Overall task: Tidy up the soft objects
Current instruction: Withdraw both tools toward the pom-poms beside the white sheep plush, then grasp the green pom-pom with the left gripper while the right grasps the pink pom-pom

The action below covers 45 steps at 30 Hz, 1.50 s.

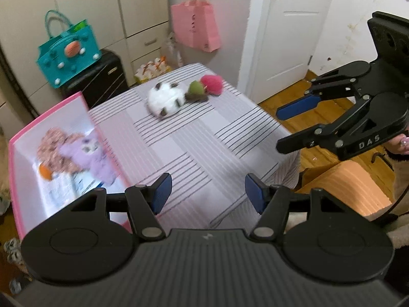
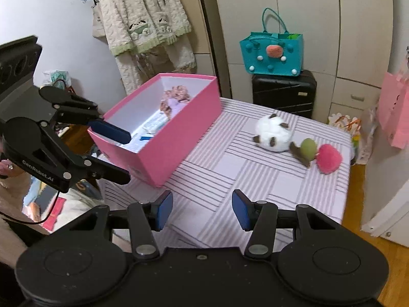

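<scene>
Evidently a fetching step was in hand: both the left gripper (image 1: 207, 192) and right gripper (image 2: 202, 209) stood open and empty, apart from the pink box (image 2: 179, 138). Beyond that box, on the striped cloth (image 2: 255, 184), lay the white plush (image 2: 273, 134), green plush (image 2: 308, 148) and pink pom-pom (image 2: 329, 158); the next move probably called for reaching and closing on one.

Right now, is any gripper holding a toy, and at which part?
Nothing is held. Left gripper and right gripper are both open and empty; the white plush lies on the table.
</scene>
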{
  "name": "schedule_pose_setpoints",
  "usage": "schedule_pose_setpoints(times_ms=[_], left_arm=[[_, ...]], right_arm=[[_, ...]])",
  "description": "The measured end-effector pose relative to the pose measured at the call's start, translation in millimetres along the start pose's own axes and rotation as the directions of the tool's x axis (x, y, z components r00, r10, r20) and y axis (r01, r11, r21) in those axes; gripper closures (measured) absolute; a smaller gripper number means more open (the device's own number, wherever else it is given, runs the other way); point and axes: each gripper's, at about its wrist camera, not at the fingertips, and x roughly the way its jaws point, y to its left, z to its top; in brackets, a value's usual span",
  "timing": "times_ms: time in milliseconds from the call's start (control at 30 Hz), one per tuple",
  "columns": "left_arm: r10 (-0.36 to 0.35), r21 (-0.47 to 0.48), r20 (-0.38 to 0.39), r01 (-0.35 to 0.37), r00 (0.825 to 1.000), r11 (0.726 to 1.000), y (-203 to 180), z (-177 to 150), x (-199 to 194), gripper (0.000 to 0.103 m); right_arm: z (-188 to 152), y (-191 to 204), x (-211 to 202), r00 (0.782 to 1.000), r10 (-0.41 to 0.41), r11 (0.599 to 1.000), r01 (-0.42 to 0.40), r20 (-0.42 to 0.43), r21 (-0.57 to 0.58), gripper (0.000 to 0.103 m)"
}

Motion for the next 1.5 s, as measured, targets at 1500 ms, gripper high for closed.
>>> schedule_pose_setpoints(times_ms=[1500], left_arm=[[0.167,-0.162,0.249,-0.129,0.954,0.978,-14,123,260,0.069]], right_arm=[[-18,-199,139,0.948,-0.227,0.957,0.260,0.221,-0.131,0.032]])
